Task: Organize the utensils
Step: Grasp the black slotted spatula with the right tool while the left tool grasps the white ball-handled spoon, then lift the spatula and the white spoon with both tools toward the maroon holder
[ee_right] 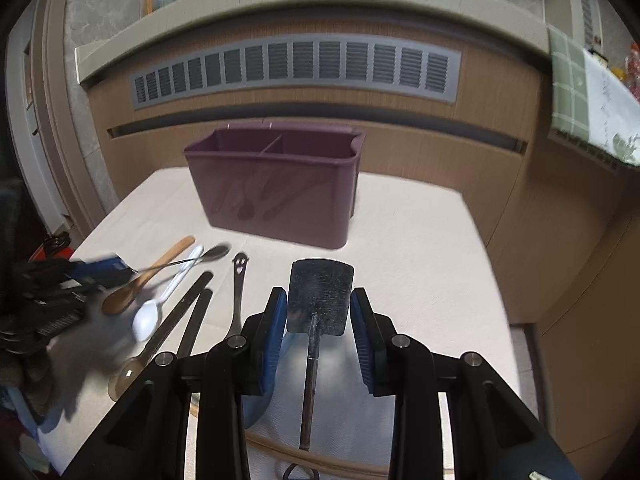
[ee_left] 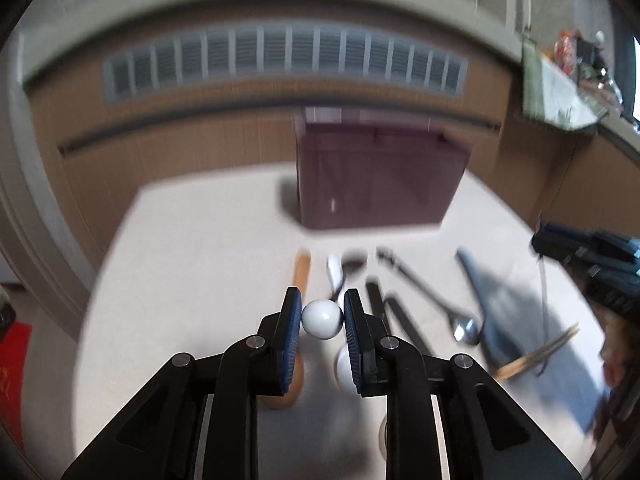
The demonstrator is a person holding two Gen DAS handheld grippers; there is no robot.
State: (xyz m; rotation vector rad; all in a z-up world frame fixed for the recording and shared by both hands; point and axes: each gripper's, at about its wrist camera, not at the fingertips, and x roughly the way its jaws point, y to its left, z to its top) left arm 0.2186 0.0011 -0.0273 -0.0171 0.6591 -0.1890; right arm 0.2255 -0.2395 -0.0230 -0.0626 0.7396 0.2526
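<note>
Wood-paneled cabinetry with a long grey vent backs a pale table (ee_right: 420,240), where a maroon two-compartment caddy (ee_right: 276,196) stands at upper center. Left tongs (ee_left: 322,317) pinch the bowl of a white spoon (ee_left: 322,319) at frame center, raised above a wooden spoon (ee_left: 302,270) and dark utensils lying below. Right tongs (ee_right: 320,316) stand partly open around a metal spatula (ee_right: 320,296), its blade between the blue pads; contact cannot be told.
</note>
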